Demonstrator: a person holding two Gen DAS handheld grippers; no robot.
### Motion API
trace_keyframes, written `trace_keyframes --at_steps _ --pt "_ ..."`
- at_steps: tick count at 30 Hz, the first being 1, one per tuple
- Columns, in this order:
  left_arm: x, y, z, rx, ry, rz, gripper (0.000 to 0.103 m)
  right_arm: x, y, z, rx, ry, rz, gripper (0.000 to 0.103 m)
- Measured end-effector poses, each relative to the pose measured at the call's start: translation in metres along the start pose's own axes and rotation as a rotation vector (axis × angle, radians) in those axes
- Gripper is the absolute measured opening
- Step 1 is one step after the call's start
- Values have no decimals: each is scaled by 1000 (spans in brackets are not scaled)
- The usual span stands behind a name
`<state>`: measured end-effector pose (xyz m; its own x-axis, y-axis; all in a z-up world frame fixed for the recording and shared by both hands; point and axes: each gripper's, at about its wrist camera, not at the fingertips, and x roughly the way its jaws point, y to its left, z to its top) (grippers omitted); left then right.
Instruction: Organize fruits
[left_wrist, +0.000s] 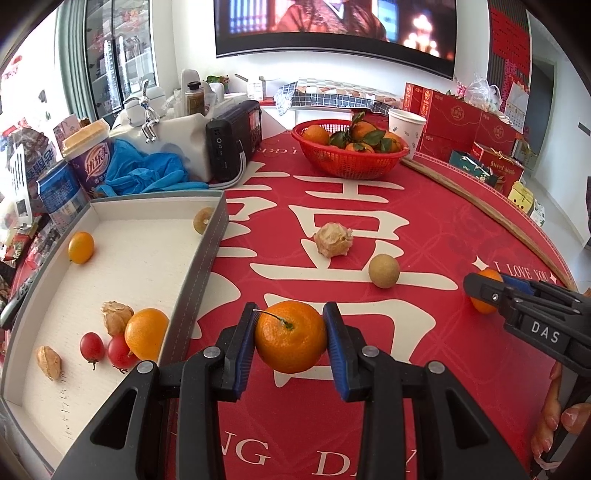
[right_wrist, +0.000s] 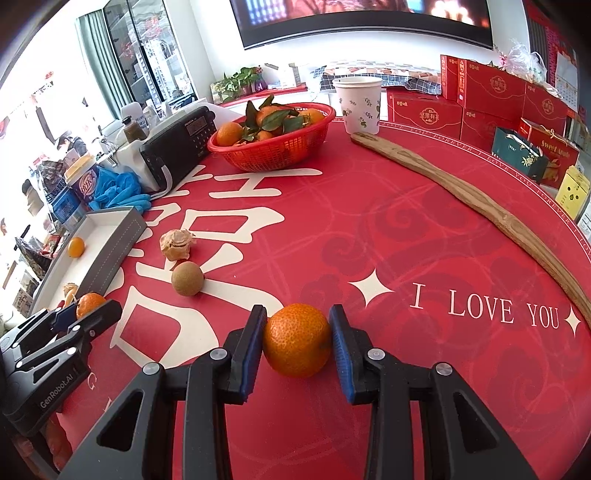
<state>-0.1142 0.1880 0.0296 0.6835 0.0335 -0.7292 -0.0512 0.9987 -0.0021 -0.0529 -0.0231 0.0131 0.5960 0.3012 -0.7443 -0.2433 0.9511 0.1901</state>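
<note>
My left gripper (left_wrist: 290, 334) is shut on a stemmed mandarin (left_wrist: 291, 338) just above the red tablecloth, right of the white tray (left_wrist: 207, 243). The tray holds an orange (left_wrist: 146, 333), two cherry tomatoes (left_wrist: 105, 349), a kumquat (left_wrist: 81, 247), husked physalis (left_wrist: 116, 315) and a longan (left_wrist: 202, 220). My right gripper (right_wrist: 297, 341) is shut on a second mandarin (right_wrist: 297, 339) resting on the cloth; it shows at right in the left wrist view (left_wrist: 485, 291). A husked physalis (left_wrist: 332, 240) and a longan (left_wrist: 384, 270) lie loose on the cloth.
A red basket (left_wrist: 349, 158) of leafy mandarins stands at the back. A paper cup (right_wrist: 358, 105), a long wooden stick (right_wrist: 480, 206), a black radio (left_wrist: 232, 144), blue gloves (left_wrist: 147, 171) and cans crowd the edges. Red gift boxes (right_wrist: 495, 96) stand beyond the table.
</note>
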Motion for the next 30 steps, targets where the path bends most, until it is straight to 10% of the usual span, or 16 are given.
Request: trace_keyframes --at_steps 23,25,30 --pt "-27 78 12 -185 -68 58 39 -12 43 24 -91 -10 -23 37" --pt "-28 81 11 -191 -68 62 39 -11 39 17 -87 1 -45 79" --pt "-28 81 9 -194 -61 61 39 2 40 0 -121 37 -72 78"
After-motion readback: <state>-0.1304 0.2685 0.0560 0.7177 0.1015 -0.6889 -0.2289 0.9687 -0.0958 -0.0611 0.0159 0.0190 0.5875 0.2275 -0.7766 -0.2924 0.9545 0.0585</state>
